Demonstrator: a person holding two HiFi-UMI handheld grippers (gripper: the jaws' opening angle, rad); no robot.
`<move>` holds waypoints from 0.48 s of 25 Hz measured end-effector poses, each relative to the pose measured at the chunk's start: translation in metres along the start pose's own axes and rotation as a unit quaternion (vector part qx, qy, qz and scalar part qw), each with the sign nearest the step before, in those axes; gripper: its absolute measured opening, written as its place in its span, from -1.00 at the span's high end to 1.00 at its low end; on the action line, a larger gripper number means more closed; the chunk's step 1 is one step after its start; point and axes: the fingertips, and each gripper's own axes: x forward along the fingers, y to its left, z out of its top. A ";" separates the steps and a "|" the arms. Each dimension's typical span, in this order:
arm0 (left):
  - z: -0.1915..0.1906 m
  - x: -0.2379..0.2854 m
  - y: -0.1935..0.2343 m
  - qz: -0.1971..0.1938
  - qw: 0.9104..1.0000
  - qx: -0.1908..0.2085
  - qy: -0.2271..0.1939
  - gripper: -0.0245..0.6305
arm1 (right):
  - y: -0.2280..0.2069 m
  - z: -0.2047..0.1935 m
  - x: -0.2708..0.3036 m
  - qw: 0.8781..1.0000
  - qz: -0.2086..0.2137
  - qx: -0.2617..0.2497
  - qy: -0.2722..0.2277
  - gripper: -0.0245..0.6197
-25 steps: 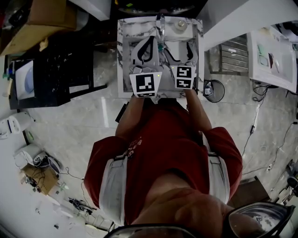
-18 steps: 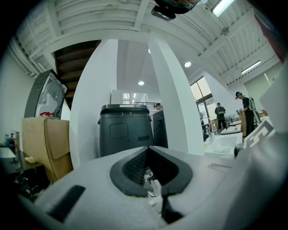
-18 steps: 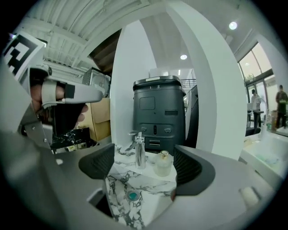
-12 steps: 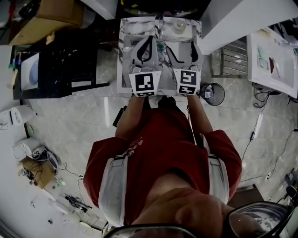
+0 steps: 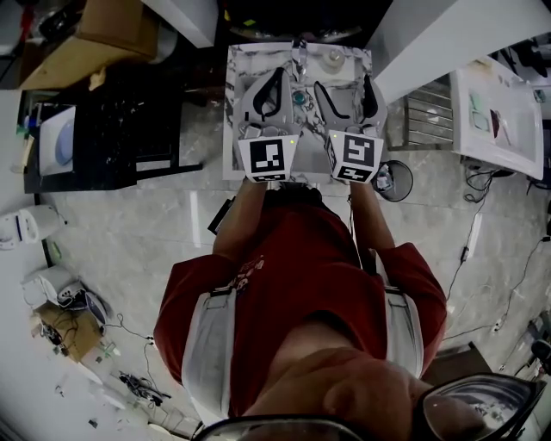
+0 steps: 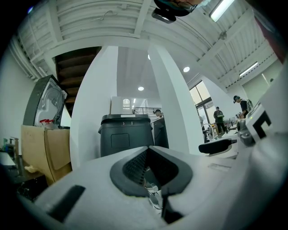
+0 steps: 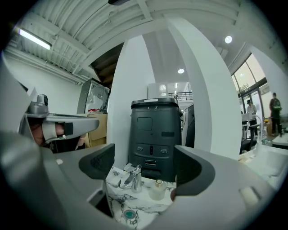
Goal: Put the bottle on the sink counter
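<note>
A small pale bottle (image 5: 334,59) with a gold cap stands upright on the marble sink counter (image 5: 237,69), at the back right beside the chrome faucet (image 5: 299,52). In the right gripper view the bottle (image 7: 158,190) sits just right of the faucet (image 7: 134,177), low between the jaws and well beyond them. My right gripper (image 5: 346,86) (image 7: 143,157) hangs open and empty over the basin's right side. My left gripper (image 5: 277,79) (image 6: 148,149) hovers over the left side, shut on nothing. A green drain (image 5: 298,97) lies between them.
A dark grey machine (image 7: 155,134) stands behind the counter against a white pillar. A black shelf unit (image 5: 112,129) and a cardboard box (image 5: 103,26) are to the left. At the right are a floor fan (image 5: 394,179) and a white table (image 5: 499,112).
My right gripper has shifted a little to the right and its jaws look wider apart. The left gripper has hardly moved. The bottle stands where it was.
</note>
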 end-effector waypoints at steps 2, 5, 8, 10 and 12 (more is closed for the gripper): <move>0.002 -0.002 0.004 -0.003 1.000 0.000 -0.003 0.92 | 0.006 0.007 0.002 1.000 -0.003 -0.002 -0.007 -0.34; 0.007 -0.005 0.010 -0.008 1.000 0.002 -0.009 0.92 | 0.013 0.017 0.004 1.000 -0.006 -0.006 -0.014 -0.34; 0.010 -0.007 0.016 -0.010 1.000 0.000 -0.014 0.92 | 0.018 0.024 0.005 1.000 -0.009 -0.012 -0.019 -0.34; 0.011 -0.009 0.021 -0.011 1.000 -0.004 -0.016 0.92 | 0.021 0.029 0.006 1.000 -0.013 -0.016 -0.023 -0.34; 0.014 -0.010 0.027 -0.012 1.000 -0.006 -0.018 0.92 | 0.023 0.034 0.006 0.999 -0.017 -0.020 -0.027 -0.34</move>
